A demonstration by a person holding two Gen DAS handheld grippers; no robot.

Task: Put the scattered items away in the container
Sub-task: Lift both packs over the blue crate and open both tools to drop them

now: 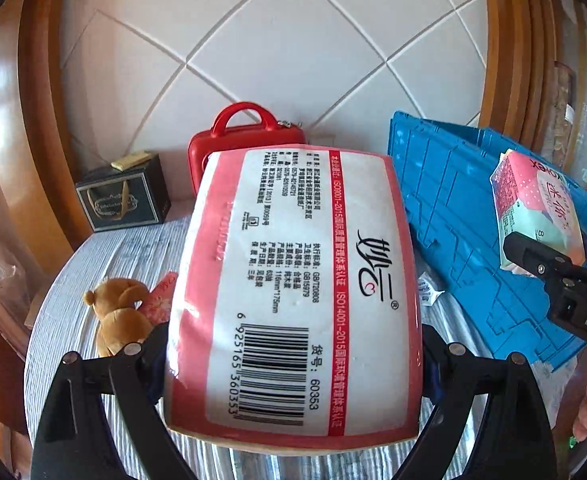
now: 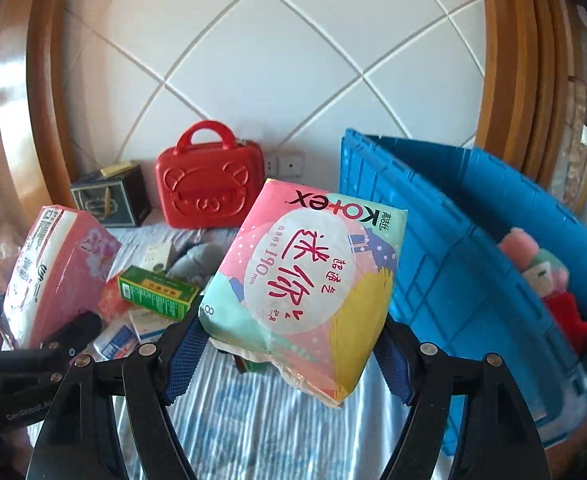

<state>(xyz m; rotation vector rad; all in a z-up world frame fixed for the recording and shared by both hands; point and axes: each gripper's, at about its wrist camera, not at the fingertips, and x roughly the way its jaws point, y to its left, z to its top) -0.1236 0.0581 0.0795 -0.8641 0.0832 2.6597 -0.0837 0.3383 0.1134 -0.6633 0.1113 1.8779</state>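
Note:
My left gripper is shut on a red-and-white tissue pack, held up above the striped table; the same tissue pack shows at the left in the right wrist view. My right gripper is shut on a pastel Kotex pad pack, held in the air left of the blue crate. That pad pack hangs in front of the blue crate in the left wrist view. Soft toys lie inside the crate.
On the striped cloth lie a green box, a grey soft toy and small packets. A brown teddy lies at the left. A red case and a dark box stand by the tiled wall.

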